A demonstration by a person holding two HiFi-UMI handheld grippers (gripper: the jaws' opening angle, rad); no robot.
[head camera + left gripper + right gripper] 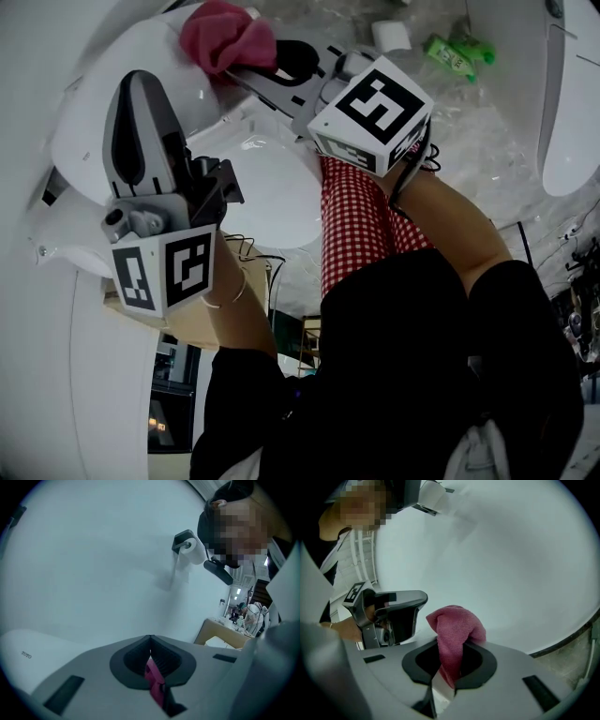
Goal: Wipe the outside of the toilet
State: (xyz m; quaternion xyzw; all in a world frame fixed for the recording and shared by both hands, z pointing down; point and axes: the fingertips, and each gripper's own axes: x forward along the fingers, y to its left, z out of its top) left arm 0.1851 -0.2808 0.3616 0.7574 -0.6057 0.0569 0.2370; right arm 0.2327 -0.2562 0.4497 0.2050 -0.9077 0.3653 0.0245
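The white toilet (272,192) fills the upper left of the head view, its top (33,653) showing low left in the left gripper view. My right gripper (255,62) is shut on a pink cloth (225,37), which bunches out past the jaw tips close to the toilet's upper part. The same cloth (457,625) stands before a white surface in the right gripper view, gripper (451,654) shut on it; contact cannot be told. My left gripper (141,94) is shut, held up beside the toilet, tips (150,638) together, a thin pink strip behind them.
A toilet roll on a dark holder (187,549) hangs on the wall. A green bottle (455,52) and a white roll (391,36) lie on the floor beyond. Another white fixture (572,112) stands at the right. A red-checked trouser leg (356,225) is below the toilet.
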